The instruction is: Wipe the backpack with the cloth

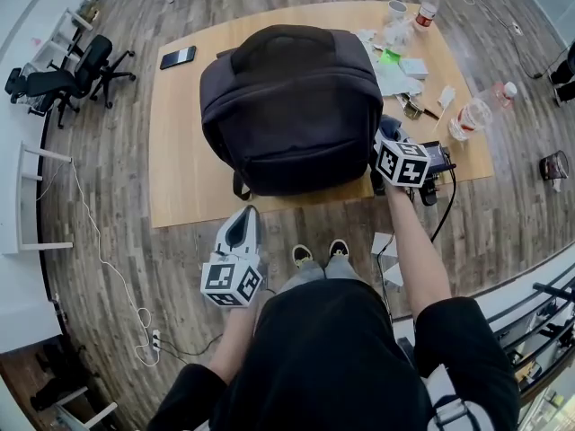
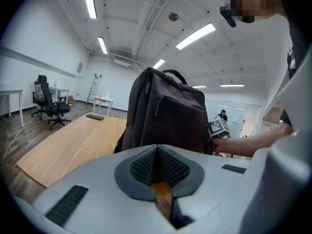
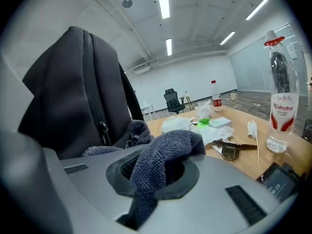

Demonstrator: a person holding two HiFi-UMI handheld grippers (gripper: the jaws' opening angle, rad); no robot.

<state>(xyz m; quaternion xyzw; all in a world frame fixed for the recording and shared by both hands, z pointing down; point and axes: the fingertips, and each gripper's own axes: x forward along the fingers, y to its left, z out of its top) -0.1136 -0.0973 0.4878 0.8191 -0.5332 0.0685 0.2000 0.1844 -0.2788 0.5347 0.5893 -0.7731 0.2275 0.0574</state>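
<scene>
A: Wooden tabletop [image 1: 175, 173], open office floor all round it. Where's the bag?
B: The dark backpack [image 1: 292, 106] stands upright near the table's front edge, top handle up. The right gripper [image 3: 153, 174] sits low at its right side, jaws clamped on a blue-grey terry cloth [image 3: 168, 152] that bunches over them. One fold seems to lie against the bag by the zip.
A: And the other one?
B: The left gripper [image 2: 157, 168] is pinched fully together on nothing, off the front edge and short of the bag.
A: How will it handle?
B: Soft fabric shell, I'd guess, so it gives under pressure and may tip or slide on smooth wood. I'd brace it at the top handle. The cloth is limp and light, and a firm pinch mid-fold should keep it.
</scene>
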